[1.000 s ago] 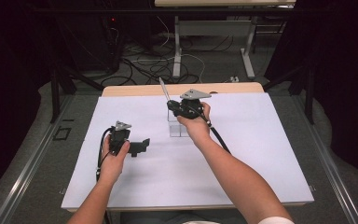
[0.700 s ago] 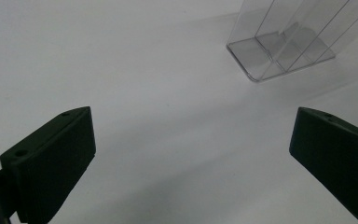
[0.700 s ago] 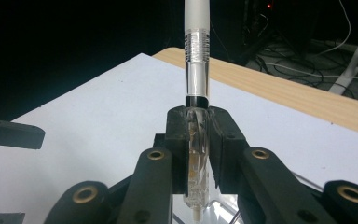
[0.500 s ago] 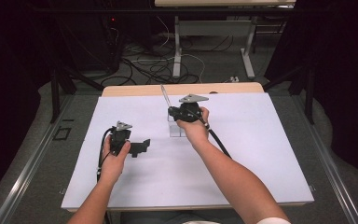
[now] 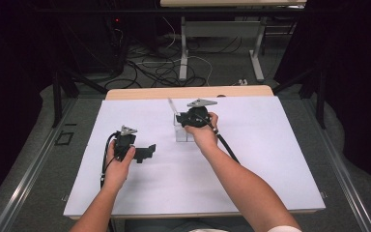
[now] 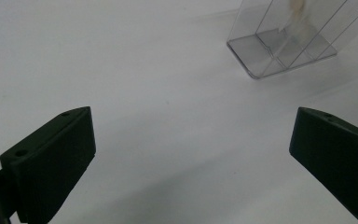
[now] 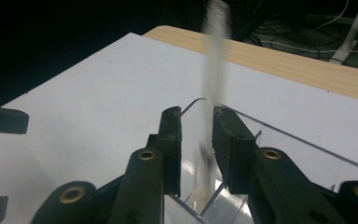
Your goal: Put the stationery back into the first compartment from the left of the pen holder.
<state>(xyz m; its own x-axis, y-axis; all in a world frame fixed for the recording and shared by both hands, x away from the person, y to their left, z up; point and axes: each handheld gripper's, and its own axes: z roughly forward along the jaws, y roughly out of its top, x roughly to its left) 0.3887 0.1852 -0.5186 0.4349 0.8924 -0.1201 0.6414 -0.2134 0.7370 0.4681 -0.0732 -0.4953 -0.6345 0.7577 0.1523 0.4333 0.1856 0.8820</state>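
Observation:
A clear plastic box [image 5: 184, 133] stands on the white sheet [image 5: 270, 159] near the table's middle. My right gripper [image 5: 182, 120] hovers right over it, pointing down into it. Its jaws have just been opening and stand slightly apart. A thin pale strip [image 7: 214, 56], blurred, rises upright between them, close to the right-hand pad and not pinched. The strip's top [image 5: 172, 106] sticks out above the box. My left gripper [image 5: 147, 152] rests on the sheet to the left, open wide with nothing between its jaws. The left gripper view has the box [image 6: 279, 46] ahead to the right.
The wooden table edge [image 5: 188, 92] shows beyond the sheet's far side. Cables and table legs lie on the dark floor behind. The right gripper's cable [image 5: 227, 147] trails along the forearm. Bare sheet lies right of the box and towards the front.
The strip's top now sits a little lower above the box than before. The right hand has shifted only slightly. The left hand and its gripper have not moved.

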